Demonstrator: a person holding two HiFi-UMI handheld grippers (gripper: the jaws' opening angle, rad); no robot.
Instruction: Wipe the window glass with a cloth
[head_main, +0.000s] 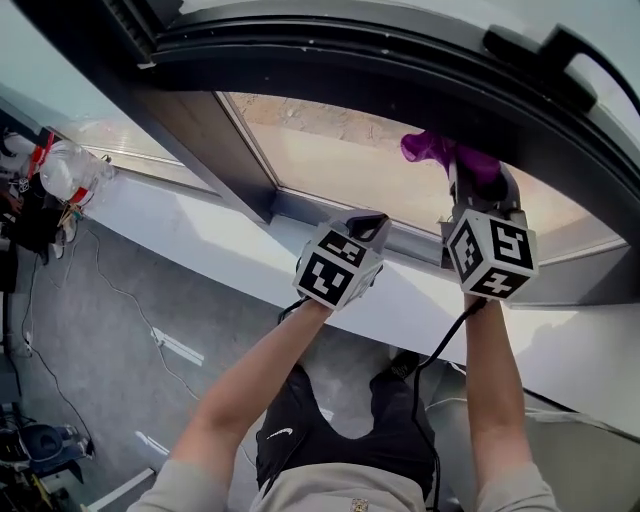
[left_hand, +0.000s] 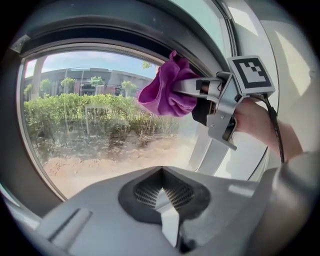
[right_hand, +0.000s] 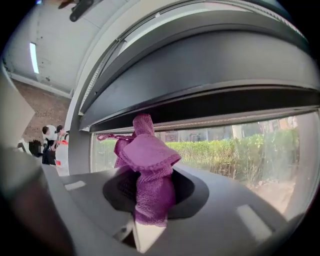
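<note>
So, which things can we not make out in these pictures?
- Whether the cloth touches the glass: the head view looks from behind the right gripper, which covers the spot; in the right gripper view the cloth itself covers it.
- The people at the left of the right gripper view: too small and blurred.
- The clutter in the head view: partly cut off by the left edge.
</note>
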